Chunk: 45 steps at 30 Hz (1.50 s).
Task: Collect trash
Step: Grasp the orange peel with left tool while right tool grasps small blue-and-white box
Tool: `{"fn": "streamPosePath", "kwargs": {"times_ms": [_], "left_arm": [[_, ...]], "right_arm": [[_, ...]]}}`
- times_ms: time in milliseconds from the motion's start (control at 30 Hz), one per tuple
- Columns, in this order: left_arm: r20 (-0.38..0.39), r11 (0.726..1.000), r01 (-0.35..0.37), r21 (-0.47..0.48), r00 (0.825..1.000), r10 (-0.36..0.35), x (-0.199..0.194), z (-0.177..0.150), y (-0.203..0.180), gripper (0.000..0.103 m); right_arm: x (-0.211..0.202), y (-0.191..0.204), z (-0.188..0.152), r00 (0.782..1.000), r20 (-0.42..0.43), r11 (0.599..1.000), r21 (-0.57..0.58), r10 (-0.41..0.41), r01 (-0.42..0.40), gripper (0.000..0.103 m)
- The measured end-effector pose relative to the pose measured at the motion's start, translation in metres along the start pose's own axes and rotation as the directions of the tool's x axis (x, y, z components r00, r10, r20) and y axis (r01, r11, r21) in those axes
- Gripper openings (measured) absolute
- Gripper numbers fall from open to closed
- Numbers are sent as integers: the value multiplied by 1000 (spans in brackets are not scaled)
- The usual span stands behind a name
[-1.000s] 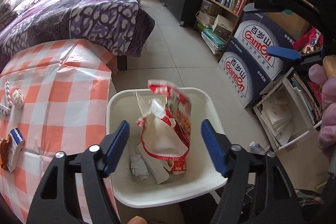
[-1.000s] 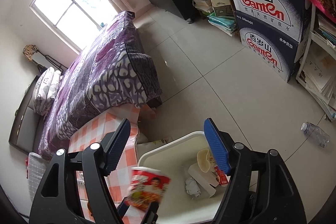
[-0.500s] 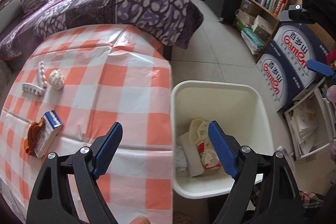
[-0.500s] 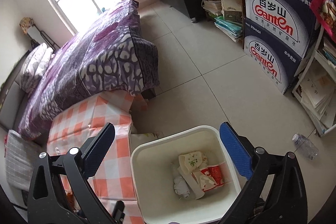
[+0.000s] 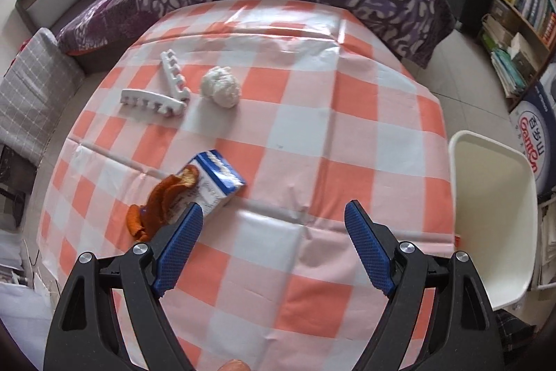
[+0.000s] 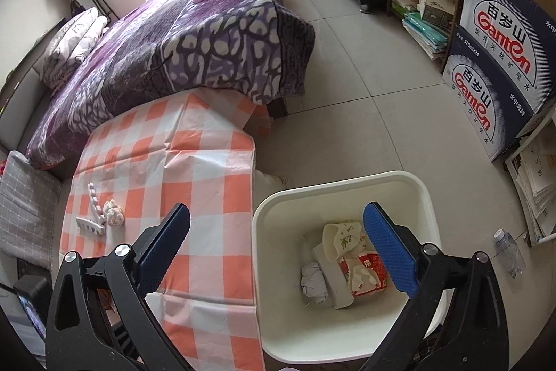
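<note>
Your left gripper [image 5: 271, 221], jaws wide and empty, is nearer: the carton [image 5: 216, 184] lies ahead-left, long axis diagonal. Right gripper [image 6: 276, 232], wide and empty, hangs by the bin [image 6: 431, 197].

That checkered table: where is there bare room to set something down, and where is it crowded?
The table is bare across its right half, from the crumpled tissue ball over to the edge by the white bin, and along the near edge. It is crowded on the left: two white toothed pieces, the blue carton and orange peel.
</note>
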<state>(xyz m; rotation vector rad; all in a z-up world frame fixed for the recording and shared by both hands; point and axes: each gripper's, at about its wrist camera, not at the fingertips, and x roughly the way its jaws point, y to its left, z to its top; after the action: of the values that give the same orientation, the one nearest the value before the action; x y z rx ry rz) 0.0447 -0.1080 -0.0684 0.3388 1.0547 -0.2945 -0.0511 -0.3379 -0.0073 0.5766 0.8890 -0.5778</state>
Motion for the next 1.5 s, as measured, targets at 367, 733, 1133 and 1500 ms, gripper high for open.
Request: {"fn": "streamPosePath", "kwargs": {"times_ms": [367,733,1133,1500], "left_arm": [[-87,997,14,-74,996,-21,32,6,88,78],[-138,993,102,-62,984,-110,58,-2,102,38],[33,957,150,-249,989,-146,1,6,150,20],[242,871,155,-465,969,-44,-92,-4,226,21]], "right_arm": [[24,52,-22,995,-85,996,-64,57,-63,96],[51,95,-48,979,-184,989,-95,92,-110,96],[76,122,-74,956,-271,989,-66,113,-136,96],[120,226,-133,922,-370,990,120,113,-74,96]]}}
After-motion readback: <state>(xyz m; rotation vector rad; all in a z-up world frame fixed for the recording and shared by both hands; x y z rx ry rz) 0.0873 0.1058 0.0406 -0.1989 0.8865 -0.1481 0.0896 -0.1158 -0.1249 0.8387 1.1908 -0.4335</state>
